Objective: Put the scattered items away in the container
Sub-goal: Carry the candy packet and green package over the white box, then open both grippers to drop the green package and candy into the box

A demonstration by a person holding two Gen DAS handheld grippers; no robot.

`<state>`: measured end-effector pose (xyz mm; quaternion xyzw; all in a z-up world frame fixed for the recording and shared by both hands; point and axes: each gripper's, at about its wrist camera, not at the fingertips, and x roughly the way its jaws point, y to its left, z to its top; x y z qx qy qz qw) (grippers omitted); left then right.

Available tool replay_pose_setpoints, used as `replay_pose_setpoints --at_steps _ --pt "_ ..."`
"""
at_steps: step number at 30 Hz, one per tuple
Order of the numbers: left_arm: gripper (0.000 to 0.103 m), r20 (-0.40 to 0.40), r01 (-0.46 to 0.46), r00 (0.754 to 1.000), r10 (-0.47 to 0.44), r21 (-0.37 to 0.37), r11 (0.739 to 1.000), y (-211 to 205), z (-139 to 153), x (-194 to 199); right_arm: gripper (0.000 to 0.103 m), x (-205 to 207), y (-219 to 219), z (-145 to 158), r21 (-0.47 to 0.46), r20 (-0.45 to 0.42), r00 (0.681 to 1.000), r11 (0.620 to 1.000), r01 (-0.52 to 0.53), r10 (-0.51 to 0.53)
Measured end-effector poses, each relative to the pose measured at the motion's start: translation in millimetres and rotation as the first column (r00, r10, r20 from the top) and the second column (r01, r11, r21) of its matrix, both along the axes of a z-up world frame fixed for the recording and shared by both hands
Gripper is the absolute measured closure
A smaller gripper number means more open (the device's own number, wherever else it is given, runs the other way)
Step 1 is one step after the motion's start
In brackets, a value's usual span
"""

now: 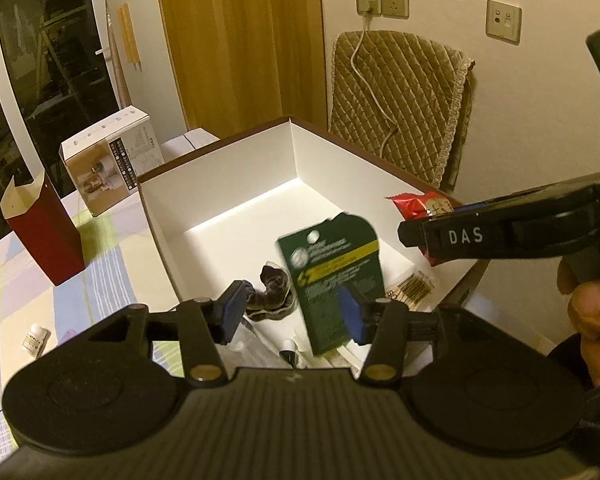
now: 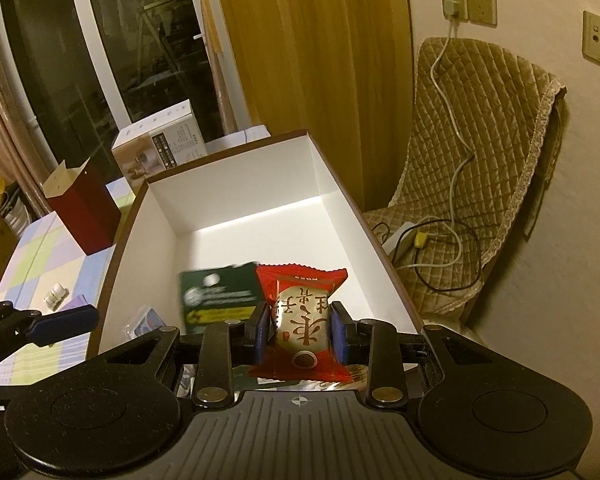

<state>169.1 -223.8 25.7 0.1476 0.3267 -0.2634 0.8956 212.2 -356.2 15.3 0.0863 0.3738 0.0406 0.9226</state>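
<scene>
The white box (image 2: pixel 236 184) sits open-topped on the checked tablecloth (image 1: pixel 100 248), its tall walls suited to catching whatever is dropped in, and both tools are poised above its near end. The green card packet (image 1: pixel 334 276) appears blurred and tilted inside the box, probably mid-fall; the left gripper (image 1: pixel 294 312) stands wide with nothing between its pads, consistent with a release. A dark wrapped item (image 1: pixel 272 284) and a pack of thin sticks (image 1: pixel 414 286) lie on the box floor. The right gripper (image 2: pixel 300 330) is clamped narrow on the red snack packet (image 2: pixel 302 316), held over the box, seemingly for dropping next. A small white bottle (image 1: pixel 36 338) remains outside on the cloth.
</scene>
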Motion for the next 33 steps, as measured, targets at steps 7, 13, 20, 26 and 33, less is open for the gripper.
replay_pose_setpoints --at_steps 7,13,20,26,33 --pt "0.057 -0.013 -0.011 1.000 0.011 -0.006 1.000 6 -3 -4 0.068 0 2 -1 -0.004 -0.002 1.000 1.000 -0.001 0.001" --pt "0.057 -0.012 -0.012 1.000 0.012 -0.009 1.000 8 -3 -7 0.068 1 3 -2 -0.010 -0.006 1.000 1.000 -0.005 0.004" --pt "0.057 -0.008 -0.021 1.000 0.021 -0.015 1.000 11 0 -7 0.068 1 7 -4 -0.022 -0.003 1.000 1.000 -0.009 0.009" --pt "0.057 -0.012 -0.027 1.000 0.027 -0.018 0.999 13 0 -6 0.068 2 7 -4 -0.022 -0.007 1.000 1.000 0.004 -0.004" --pt "0.057 -0.016 -0.033 0.999 0.033 -0.022 0.999 17 -1 -6 0.068 2 2 -4 -0.014 -0.012 1.000 1.000 0.024 -0.025"
